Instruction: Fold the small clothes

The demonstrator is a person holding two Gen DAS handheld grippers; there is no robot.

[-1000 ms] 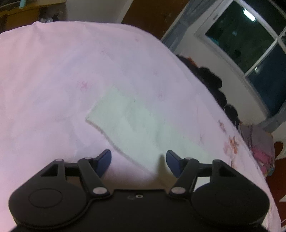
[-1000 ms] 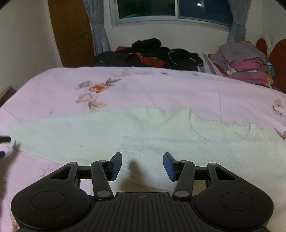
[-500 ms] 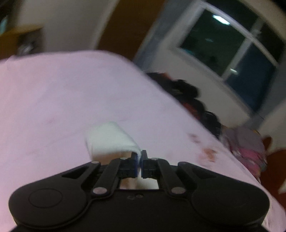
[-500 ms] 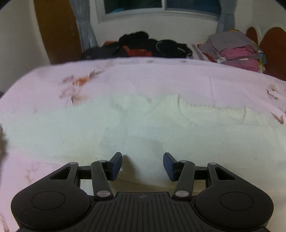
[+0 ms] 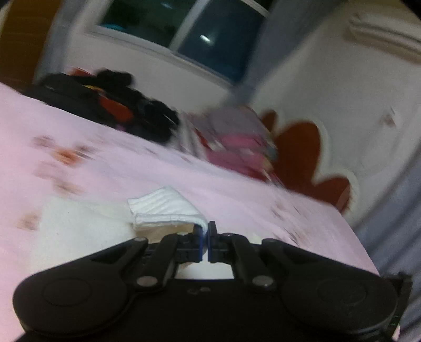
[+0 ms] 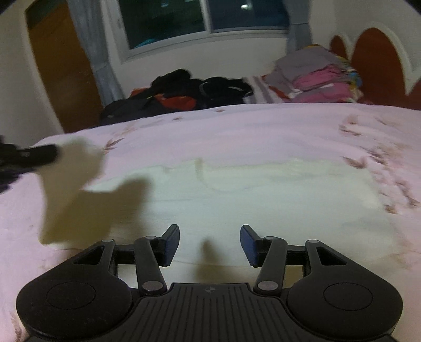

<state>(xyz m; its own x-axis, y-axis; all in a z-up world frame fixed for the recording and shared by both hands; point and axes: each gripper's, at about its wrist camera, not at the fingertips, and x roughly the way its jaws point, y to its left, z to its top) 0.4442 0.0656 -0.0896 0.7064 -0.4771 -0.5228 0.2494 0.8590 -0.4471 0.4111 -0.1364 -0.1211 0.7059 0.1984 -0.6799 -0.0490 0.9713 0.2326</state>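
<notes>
A bed (image 6: pixel 236 126) covered with a pink sheet that has small flower prints carries everything. A cream-white garment (image 6: pixel 263 194) lies spread flat on the sheet; one end of it (image 5: pixel 163 207) is lifted off the sheet and folded over. At the far edge of the bed lies a heap of dark clothes (image 6: pixel 184 92) with some red in it. Beside it is a stack of what seems to be folded clothes (image 6: pixel 318 76), grey and pink, though the view is blurred.

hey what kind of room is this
Most likely a bedroom: a bed with a pink floral sheet, a red headboard against the wall, and clothes piles under a curtained window.
</notes>
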